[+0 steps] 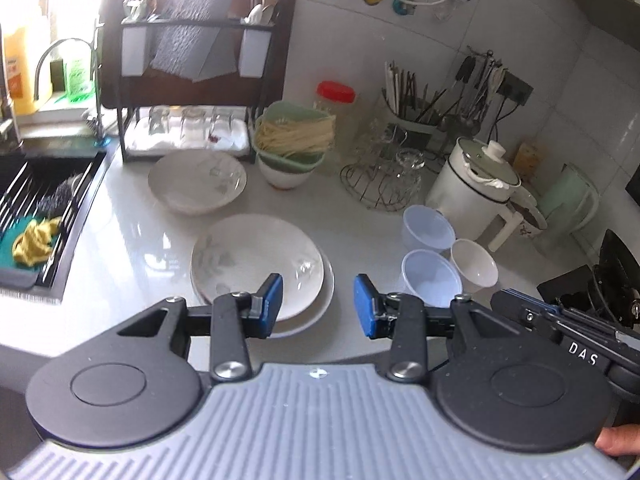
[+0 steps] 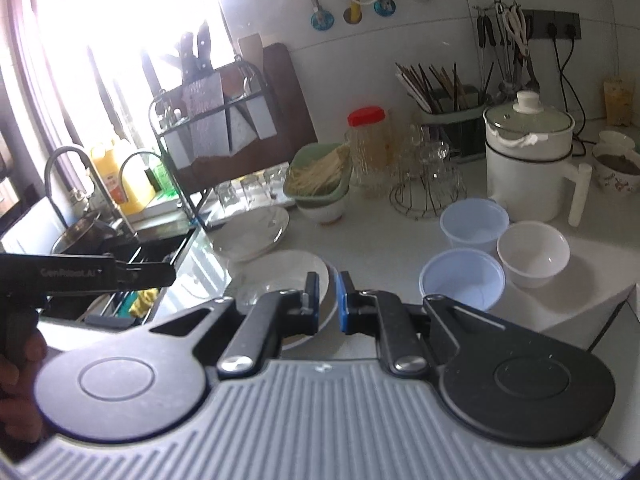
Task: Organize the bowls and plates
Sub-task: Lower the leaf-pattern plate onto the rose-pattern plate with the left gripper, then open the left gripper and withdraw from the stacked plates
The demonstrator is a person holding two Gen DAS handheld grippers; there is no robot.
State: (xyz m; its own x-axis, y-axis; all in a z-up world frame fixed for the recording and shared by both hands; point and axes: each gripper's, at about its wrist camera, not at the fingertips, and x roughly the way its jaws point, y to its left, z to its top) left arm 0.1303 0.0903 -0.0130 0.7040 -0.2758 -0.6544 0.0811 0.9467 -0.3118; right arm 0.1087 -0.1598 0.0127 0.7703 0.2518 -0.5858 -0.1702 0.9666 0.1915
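Two stacked white plates (image 1: 256,260) with a faint leaf print lie on the white counter, just beyond my left gripper (image 1: 319,306). It is open, and its left pad hangs over the stack's near rim with nothing between the pads. A third plate (image 1: 196,180) rests farther back. Two pale blue bowls (image 1: 430,276) (image 1: 428,228) and a white bowl (image 1: 474,266) cluster to the right. My right gripper (image 2: 328,300) is shut and holds nothing, above the plates' (image 2: 280,276) right rim. The blue bowls (image 2: 462,280) sit just to its right. Each gripper shows at the edge of the other's view.
A sink (image 1: 60,200) with a rack and a yellow cloth lies at the left. Behind stand a dish rack (image 1: 188,80) with glasses, a green noodle basket (image 1: 294,132) on a white bowl, a red-lidded jar (image 1: 336,96), a wire glass stand (image 1: 384,180) and a white pot (image 1: 476,184).
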